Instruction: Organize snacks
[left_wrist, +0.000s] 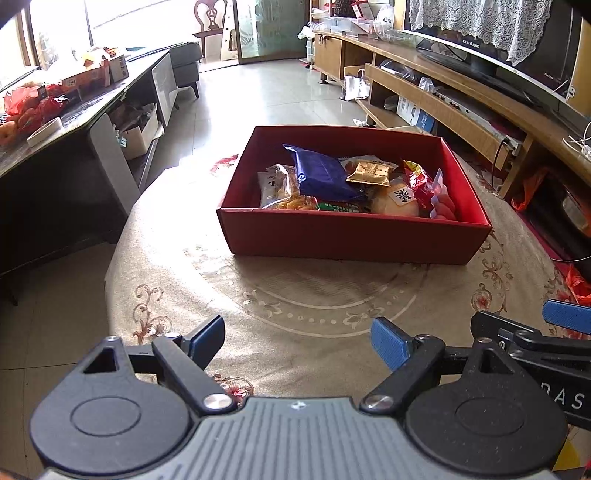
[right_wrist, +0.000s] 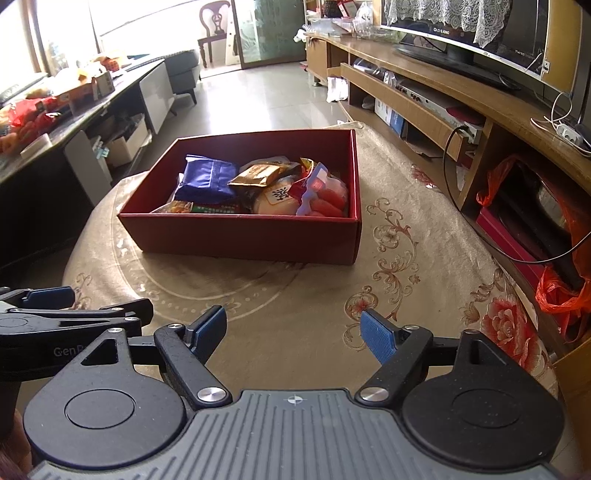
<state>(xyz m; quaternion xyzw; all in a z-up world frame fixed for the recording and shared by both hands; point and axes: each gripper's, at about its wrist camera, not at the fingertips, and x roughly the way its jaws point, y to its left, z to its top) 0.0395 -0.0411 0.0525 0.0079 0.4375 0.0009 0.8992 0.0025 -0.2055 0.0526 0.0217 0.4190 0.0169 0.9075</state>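
Hovering side by side, tilted down toward the red box (left_wrist: 351, 236), left gripper (left_wrist: 297, 341) and right gripper (right_wrist: 293, 334) gape wide, both empty.

"GenR" on left gripper (right_wrist: 55, 325); "DAS" on right gripper (left_wrist: 561, 321).

The box (left_wrist: 354, 236) is deep red, inside and out. Among the snacks in it lie a dark blue packet (left_wrist: 323, 175), a gold packet (left_wrist: 369, 173), a red wrapper with yellow print (left_wrist: 417, 181) and a pale round bun (left_wrist: 395, 203) with a dark tree-like mark on a white label. The tablecloth (right_wrist: 369, 295) is beige, patterned with brown scrolls, a pale ring of dots and red flowers. The gripper pads (right_wrist: 376, 336) are blue on black arms. An orange plastic bag (right_wrist: 565, 295) hangs by the wood-brown cabinet (right_wrist: 424, 85).
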